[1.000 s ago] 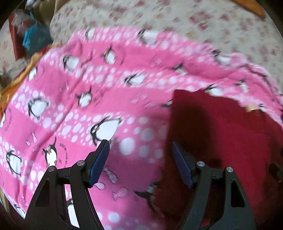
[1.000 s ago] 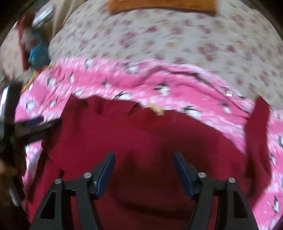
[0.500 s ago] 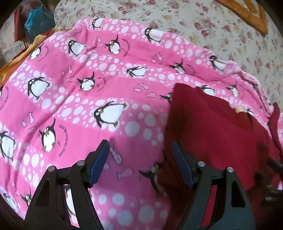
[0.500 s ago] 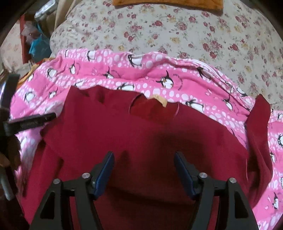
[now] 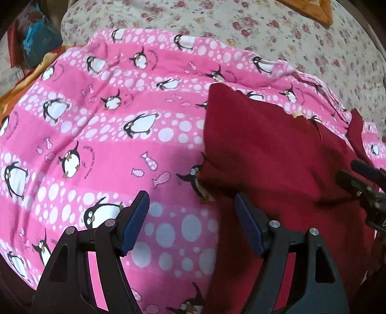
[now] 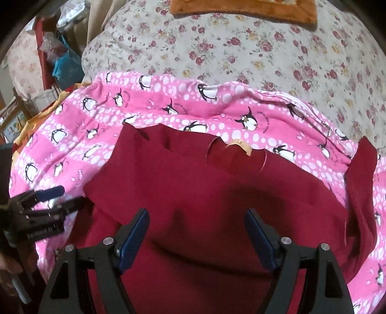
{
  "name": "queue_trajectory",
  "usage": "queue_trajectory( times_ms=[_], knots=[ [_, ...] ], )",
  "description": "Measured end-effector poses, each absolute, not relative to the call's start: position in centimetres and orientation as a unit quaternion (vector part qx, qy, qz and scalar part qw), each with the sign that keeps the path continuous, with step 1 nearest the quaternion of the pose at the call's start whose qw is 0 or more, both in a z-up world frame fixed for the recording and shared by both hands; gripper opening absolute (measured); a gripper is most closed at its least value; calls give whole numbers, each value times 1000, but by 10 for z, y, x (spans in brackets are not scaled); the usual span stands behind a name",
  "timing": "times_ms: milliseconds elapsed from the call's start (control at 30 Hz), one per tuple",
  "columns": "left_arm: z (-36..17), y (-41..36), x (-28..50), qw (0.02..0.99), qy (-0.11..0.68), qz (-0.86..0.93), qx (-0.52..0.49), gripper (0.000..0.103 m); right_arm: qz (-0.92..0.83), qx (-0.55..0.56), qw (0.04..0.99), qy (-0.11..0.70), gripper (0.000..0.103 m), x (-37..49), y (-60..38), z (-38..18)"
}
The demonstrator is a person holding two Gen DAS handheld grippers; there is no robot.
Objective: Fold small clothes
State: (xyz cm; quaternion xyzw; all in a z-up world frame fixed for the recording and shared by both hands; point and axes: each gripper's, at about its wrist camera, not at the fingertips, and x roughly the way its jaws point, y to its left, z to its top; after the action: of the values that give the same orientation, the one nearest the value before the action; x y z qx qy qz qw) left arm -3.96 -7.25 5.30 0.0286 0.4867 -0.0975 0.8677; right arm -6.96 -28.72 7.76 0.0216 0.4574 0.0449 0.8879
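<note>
A dark red garment (image 6: 205,193) lies spread on a pink penguin blanket (image 6: 101,113), neck label (image 6: 241,145) at the far edge. Its left sleeve is folded in over the body; its right sleeve (image 6: 361,183) sticks out to the right. My right gripper (image 6: 196,231) is open and empty above the garment's middle. My left gripper (image 5: 191,217) is open and empty over the garment's left edge (image 5: 265,149), one finger above the blanket (image 5: 96,120), one above the red cloth. Each gripper shows at the edge of the other's view.
The blanket lies on a floral bedsheet (image 6: 241,48). An orange cloth (image 6: 241,9) lies at the far end of the bed. Bags and clutter (image 6: 62,62) stand beyond the bed's left side.
Both grippers have stayed open and drawn back a little toward me. The garment has not visibly moved.
</note>
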Motion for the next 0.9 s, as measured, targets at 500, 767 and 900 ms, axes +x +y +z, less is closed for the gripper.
queue_trajectory(
  times_ms=[500, 767, 900],
  knots=[
    [47, -116, -28, 865, 486, -118, 27, 74, -55, 57, 867, 492, 79, -99, -384, 40],
    [45, -90, -26, 862, 495, -110, -17, 74, -49, 55, 881, 468, 78, -110, -392, 58],
    [42, -92, -29, 862, 494, -110, -19, 74, -111, 59, 891, 436, 78, -103, -427, 76]
  ],
)
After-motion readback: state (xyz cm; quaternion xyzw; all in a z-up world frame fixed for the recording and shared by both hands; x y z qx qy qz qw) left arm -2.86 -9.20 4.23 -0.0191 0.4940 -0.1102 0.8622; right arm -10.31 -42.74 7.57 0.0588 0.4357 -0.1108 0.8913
